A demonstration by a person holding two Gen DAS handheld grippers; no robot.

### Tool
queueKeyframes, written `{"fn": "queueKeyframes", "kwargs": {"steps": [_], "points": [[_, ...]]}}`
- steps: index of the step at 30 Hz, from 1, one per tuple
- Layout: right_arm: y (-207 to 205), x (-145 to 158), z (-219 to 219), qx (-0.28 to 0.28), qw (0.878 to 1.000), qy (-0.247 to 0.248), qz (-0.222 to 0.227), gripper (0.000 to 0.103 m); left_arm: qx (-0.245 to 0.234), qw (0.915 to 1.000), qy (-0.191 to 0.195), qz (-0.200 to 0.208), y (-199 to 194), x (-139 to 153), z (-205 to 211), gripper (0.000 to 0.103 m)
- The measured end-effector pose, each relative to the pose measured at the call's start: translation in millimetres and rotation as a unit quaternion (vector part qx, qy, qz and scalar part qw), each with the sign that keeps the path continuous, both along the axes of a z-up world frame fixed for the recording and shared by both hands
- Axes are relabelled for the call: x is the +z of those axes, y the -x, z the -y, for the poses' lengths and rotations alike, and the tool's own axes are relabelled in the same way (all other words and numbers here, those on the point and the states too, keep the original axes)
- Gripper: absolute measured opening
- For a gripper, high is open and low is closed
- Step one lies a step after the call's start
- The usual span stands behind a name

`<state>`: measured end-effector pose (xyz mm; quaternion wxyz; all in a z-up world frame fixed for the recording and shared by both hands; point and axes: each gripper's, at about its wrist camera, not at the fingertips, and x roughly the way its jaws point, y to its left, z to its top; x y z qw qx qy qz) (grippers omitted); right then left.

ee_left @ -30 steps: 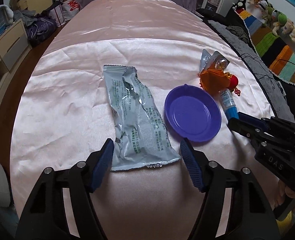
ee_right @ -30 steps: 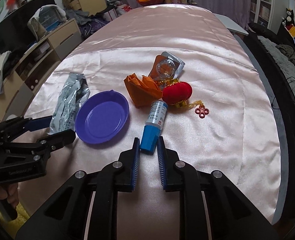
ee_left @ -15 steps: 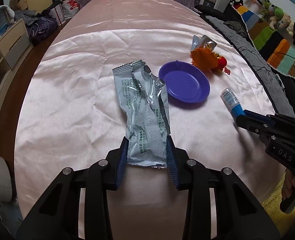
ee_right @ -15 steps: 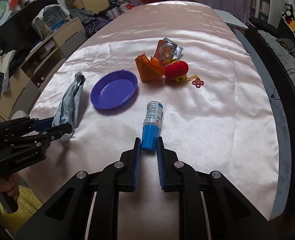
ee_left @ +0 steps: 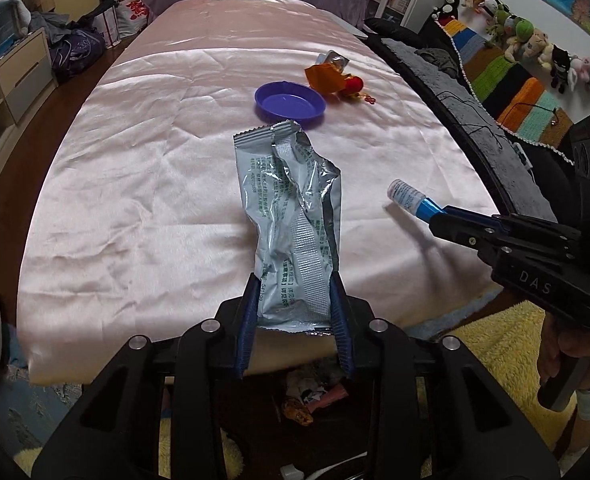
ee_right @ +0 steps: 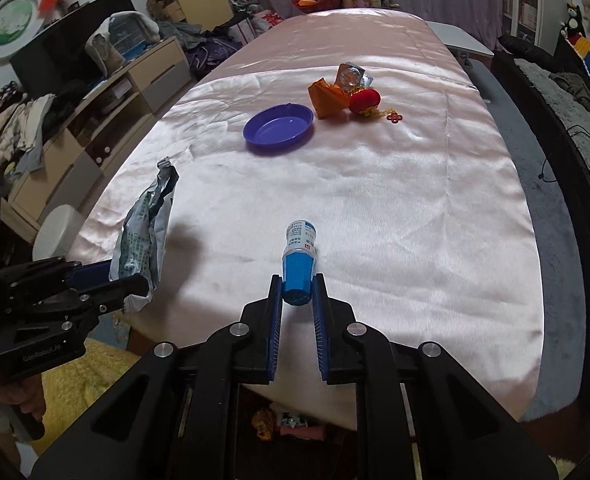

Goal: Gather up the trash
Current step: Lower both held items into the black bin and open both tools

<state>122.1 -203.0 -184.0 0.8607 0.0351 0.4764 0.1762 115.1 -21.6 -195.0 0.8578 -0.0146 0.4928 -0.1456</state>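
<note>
The right gripper clamps the blue cap of a small bottle; ahead lies a purple dish; off left, the left gripper grips a silver wrapper

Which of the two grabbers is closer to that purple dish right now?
Neither clearly. The purple dish lies far ahead of both the left gripper, shut on the wrapper, and the right gripper, shut on the bottle.

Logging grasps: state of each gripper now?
Left gripper: closed on the silver wrapper.
Right gripper: closed on the blue-capped bottle.
</note>
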Motion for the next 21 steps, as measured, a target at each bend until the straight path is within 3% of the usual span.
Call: {"fn": "queueKeyframes", "kwargs": {"steps": [13,21], "points": [[86.7,0.8,4.4,0.014,1.000,-0.007,0.002,0.016,-0.024,0.9997,0.011,0.000,91.2,-2.0,9.7,0.032],[117.5,-15.4,-0.4,0.016,1.000,-0.001,-0.016,0.016,-0.023,0.9988,0.011,-0.041,119.1,-32.6,17.9,0.032]]}}
